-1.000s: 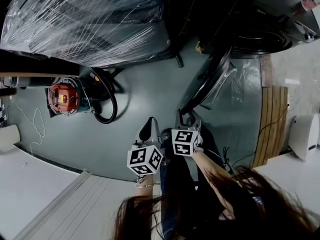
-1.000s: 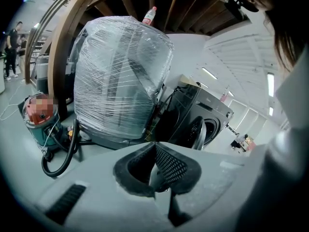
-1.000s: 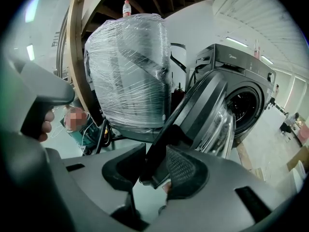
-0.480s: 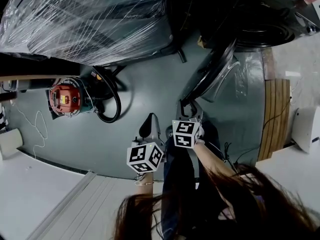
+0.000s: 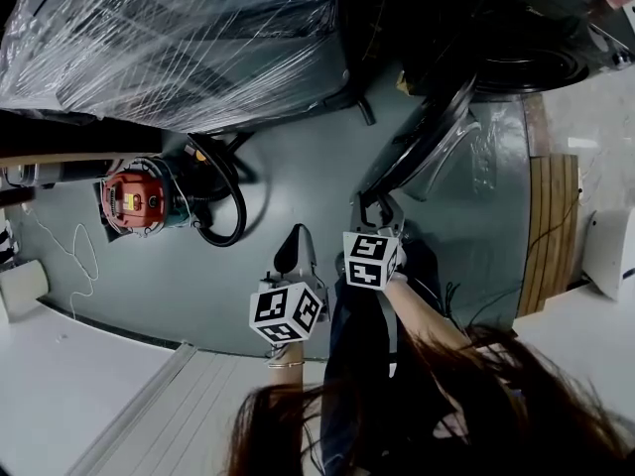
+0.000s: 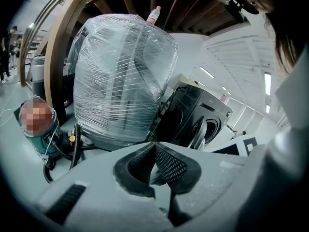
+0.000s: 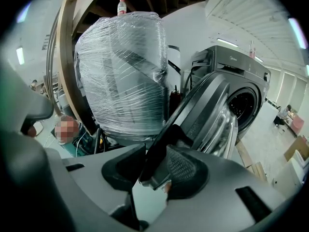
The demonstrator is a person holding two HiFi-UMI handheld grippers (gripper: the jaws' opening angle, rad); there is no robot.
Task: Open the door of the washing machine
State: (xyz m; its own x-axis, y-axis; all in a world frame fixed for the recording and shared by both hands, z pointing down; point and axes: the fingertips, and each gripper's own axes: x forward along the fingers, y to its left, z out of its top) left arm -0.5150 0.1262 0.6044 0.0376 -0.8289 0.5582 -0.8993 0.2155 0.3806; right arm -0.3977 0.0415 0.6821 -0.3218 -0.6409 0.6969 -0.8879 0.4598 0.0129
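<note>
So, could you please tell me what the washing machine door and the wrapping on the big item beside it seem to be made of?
Door: probably dark glossy plastic rim around a clear glass or plastic bowl; it reflects light.
Wrapping: thin clear plastic stretch film, shiny, creased in bands.

The room is being lit softly from overhead, with white ceiling strip lights being blown out in both gripper views. Glare is being scattered across the clear plastic stretch wrap, and pale reflections are being caught by the round glass washing machine door. Edges are being bent and darkened to black by wide-angle distortion; the near foreground is being blurred.
</note>
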